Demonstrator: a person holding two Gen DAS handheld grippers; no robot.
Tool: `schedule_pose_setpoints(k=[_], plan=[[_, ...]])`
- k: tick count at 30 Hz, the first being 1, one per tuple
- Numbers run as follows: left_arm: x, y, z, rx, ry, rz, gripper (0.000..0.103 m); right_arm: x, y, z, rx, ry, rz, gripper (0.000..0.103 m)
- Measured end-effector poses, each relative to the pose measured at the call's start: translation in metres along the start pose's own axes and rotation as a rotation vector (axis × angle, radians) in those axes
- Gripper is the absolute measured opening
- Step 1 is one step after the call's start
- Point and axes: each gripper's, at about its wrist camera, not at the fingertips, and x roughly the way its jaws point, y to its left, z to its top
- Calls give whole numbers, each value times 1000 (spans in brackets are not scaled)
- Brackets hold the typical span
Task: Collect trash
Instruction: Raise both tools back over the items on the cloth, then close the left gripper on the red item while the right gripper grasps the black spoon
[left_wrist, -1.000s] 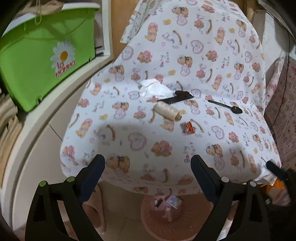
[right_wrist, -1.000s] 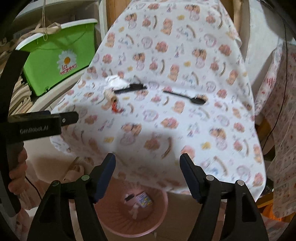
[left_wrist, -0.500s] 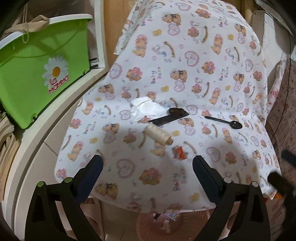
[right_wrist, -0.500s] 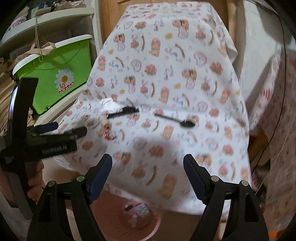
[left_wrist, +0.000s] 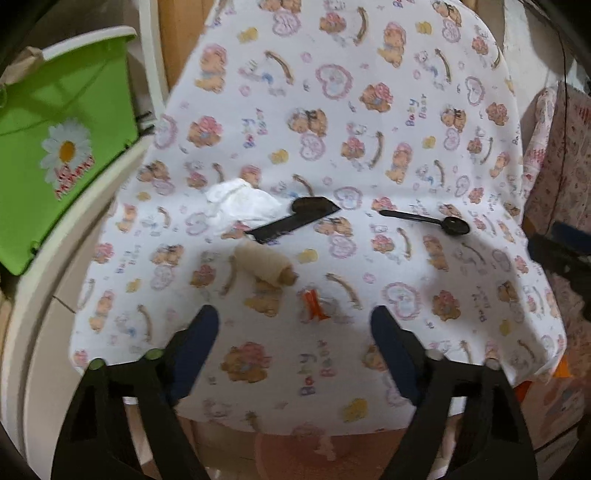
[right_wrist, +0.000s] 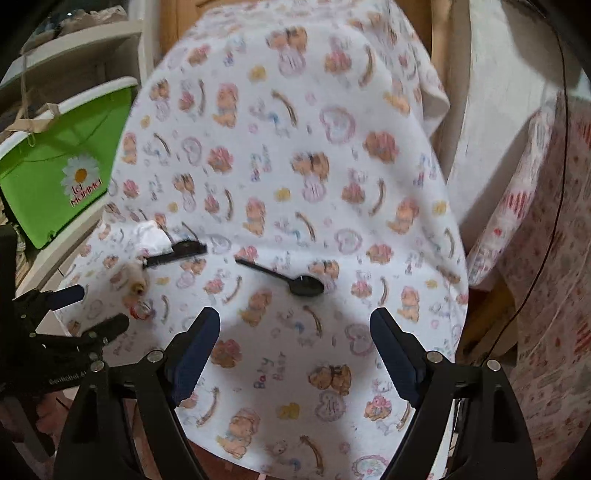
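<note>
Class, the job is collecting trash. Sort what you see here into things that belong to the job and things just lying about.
Belongs to the job (likely trash, a judgement):
crumpled tissue
orange wrapper
left gripper, open
right gripper, open

Just lying about (probably):
thread spool
black comb
black spoon
green box
printed cloth

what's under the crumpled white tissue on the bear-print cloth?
Only the bear-print cloth shows around the crumpled white tissue; the black plastic comb lies beside its right edge. Anything beneath the tissue is covered.
</note>
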Motion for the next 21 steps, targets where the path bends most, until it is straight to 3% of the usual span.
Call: schedule_pose_setpoints(k=[5, 21], plan=[[12, -2, 2, -25, 37, -21, 50, 4, -8, 2, 11, 0, 5, 85], [33, 6, 7, -95, 82, -30, 38, 13, -22, -1, 34, 36, 3, 85]])
